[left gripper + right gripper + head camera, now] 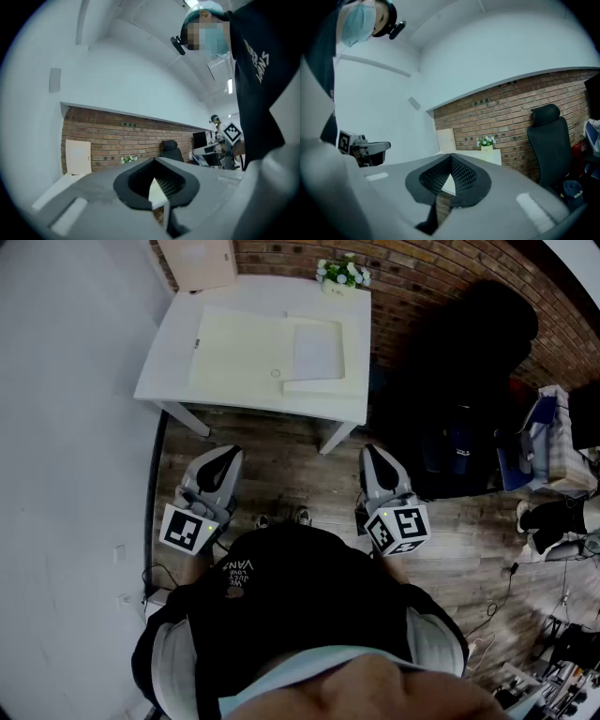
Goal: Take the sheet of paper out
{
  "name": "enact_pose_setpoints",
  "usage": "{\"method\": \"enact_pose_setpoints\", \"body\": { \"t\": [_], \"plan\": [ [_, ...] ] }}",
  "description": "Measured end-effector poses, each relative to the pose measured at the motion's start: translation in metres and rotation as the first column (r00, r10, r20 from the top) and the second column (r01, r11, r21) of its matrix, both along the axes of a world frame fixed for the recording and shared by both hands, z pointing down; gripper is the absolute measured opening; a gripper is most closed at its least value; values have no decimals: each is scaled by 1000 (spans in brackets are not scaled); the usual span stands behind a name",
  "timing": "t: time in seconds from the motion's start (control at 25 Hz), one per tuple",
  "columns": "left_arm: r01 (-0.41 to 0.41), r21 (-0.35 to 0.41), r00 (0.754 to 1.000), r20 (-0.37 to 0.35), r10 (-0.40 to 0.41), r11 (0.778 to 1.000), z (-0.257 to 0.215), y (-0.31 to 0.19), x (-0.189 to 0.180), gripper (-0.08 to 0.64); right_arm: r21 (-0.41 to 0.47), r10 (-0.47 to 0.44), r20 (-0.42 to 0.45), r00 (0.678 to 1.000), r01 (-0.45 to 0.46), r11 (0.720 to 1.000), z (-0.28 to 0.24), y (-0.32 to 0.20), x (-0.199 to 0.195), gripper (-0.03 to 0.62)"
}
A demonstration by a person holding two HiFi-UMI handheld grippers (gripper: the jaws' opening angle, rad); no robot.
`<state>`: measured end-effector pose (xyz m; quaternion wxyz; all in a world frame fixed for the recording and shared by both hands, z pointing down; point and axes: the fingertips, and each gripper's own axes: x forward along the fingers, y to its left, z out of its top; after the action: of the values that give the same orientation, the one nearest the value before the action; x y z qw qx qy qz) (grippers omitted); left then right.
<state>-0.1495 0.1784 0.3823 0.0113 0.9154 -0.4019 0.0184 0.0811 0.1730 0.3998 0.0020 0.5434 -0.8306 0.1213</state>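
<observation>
Both grippers are held low at the person's waist, well apart from the work, in the lower half of the head view. The left gripper (225,457) has its jaws fully together and nothing between them. The right gripper (373,454) is the same: tips meeting, empty. Each points roughly level toward the white table (169,371) at the top of the frame.

The sheet of paper (317,351) lies at upper centre, on the right half of an open cream folder (234,343) lying flat on the table. Its lower edge looks tucked under a cream strip (319,386) of the folder, though at this range that is not certain. Nothing has been touched yet.

What could go wrong:
- The sheet is thin and lies flat, so shut or barely parted jaws would skid over it. They need to open before reaching it.
- If the strip does pin the edge, a straight upward pull could crease or tear the paper. Sliding it out is safer.
- The folder is loose on a smooth top and may drag along unless one gripper holds it down.
- A small flower pot (343,276) stands at the table's far edge, just beyond the folder. An overreach could tip it.

Writing: there is white lettering on the person's black top (239,576). It is seen upside down and only "VAN" can be made out. The marker cubes (190,529) carry black-and-white square patterns and no text. No label can be read on the folder or the sheet.
</observation>
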Motion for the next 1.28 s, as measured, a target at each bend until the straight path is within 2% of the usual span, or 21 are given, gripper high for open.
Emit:
{"method": "enact_pose_setpoints", "body": {
  "t": [0.16,0.32,0.6,0.8,0.88,1.08,1.28],
  "plan": [
    [16,13,1000,4,-16,1000,-2,-3,5,1,4,-5,12,1000,5,1000,2,-2,7,-2],
    [25,14,1000,9,-25,1000,-2,-2,13,1,15,-25,66,998,24,1000,1,-3,14,-1],
    [41,25,999,11,-42,999,-1,4,35,2,20,-73,77,994,72,997,6,-4,24,0],
    [47,17,999,-26,-47,999,1,14,47,1,16,-110,57,992,110,994,10,-3,29,0],
    [38,26,999,-3,-38,999,4,18,50,2,12,-112,71,991,111,994,11,-3,32,0],
    [13,70,993,113,-21,997,10,17,54,0,-22,-124,68,990,126,992,21,-9,30,0],
    [38,90,992,119,-49,995,14,-2,48,2,-28,-128,62,990,130,991,24,-26,22,0]
  ]
}}
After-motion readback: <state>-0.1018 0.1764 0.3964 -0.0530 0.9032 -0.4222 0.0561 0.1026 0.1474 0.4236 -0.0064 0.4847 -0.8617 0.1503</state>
